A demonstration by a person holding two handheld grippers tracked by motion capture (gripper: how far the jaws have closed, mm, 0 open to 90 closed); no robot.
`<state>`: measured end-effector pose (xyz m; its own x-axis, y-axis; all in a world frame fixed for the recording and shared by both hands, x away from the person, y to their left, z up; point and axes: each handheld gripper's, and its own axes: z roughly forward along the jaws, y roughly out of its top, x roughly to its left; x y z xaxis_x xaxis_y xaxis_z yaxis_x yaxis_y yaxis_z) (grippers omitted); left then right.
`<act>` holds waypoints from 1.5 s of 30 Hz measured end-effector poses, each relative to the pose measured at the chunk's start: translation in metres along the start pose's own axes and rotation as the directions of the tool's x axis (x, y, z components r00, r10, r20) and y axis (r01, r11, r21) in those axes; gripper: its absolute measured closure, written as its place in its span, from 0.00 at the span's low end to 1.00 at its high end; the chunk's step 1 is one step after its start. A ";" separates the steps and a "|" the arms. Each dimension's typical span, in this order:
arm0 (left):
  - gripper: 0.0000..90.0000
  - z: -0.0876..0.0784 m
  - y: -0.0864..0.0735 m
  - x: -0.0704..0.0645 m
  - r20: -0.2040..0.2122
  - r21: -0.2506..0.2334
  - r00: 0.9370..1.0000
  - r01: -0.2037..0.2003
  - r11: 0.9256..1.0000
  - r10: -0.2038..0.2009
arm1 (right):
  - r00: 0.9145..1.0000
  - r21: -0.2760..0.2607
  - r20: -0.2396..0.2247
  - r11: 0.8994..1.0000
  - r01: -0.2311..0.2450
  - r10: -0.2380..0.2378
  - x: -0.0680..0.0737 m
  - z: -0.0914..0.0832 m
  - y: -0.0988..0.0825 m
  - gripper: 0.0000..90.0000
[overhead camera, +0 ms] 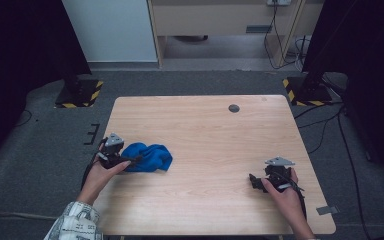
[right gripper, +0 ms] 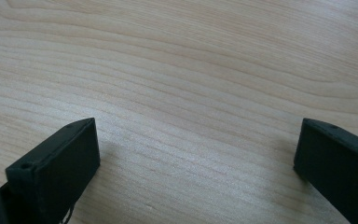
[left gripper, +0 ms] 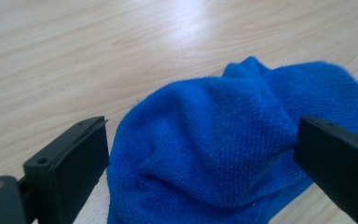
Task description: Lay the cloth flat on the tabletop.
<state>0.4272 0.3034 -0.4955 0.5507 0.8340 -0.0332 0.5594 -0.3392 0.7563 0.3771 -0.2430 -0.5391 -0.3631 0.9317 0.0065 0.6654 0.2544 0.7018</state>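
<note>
Light wood desk, grey carpet around. Blue cloth lying bunched near left edge. Left gripper sitting jaws wide, straddling the cloth. Right gripper resting wide open over bare desk, well apart.

A blue cloth lies crumpled in a soft heap near the table's left edge, its fuzzy folds bunched up high.

You had no legible text, label, brand or number in any view. Only unlettered yellow-black hazard stripes marked the stand bases.
</note>
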 end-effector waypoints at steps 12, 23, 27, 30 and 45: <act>0.05 0.026 -0.011 0.005 0.008 0.069 0.999 0.050 0.996 -0.051 | 1.000 0.000 0.001 1.000 0.001 -0.001 0.000 0.000 0.000 0.00; 0.48 0.027 -0.013 0.002 0.035 0.062 0.998 0.057 0.996 -0.059 | 1.000 0.000 0.000 1.000 0.000 0.000 0.000 0.000 0.000 0.00; 0.71 0.026 -0.013 -0.002 0.040 0.053 0.998 0.040 0.998 -0.042 | 1.000 0.000 0.000 1.000 0.000 0.000 0.000 0.000 0.000 0.00; 0.75 0.025 -0.012 -0.004 0.034 0.051 0.999 0.018 0.999 -0.020 | 1.000 0.000 0.001 1.000 0.002 -0.002 0.000 0.000 0.000 0.00; 0.84 0.013 0.005 -0.010 0.037 -0.006 0.999 0.000 1.000 0.001 | 1.000 0.000 0.000 1.000 0.000 0.000 0.000 0.000 0.000 0.00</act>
<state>0.4330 0.2878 -0.5002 0.5739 0.8169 -0.0572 0.5557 -0.3371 0.7600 0.3771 -0.2430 -0.5391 -0.3634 0.9316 0.0063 0.6652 0.2547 0.7019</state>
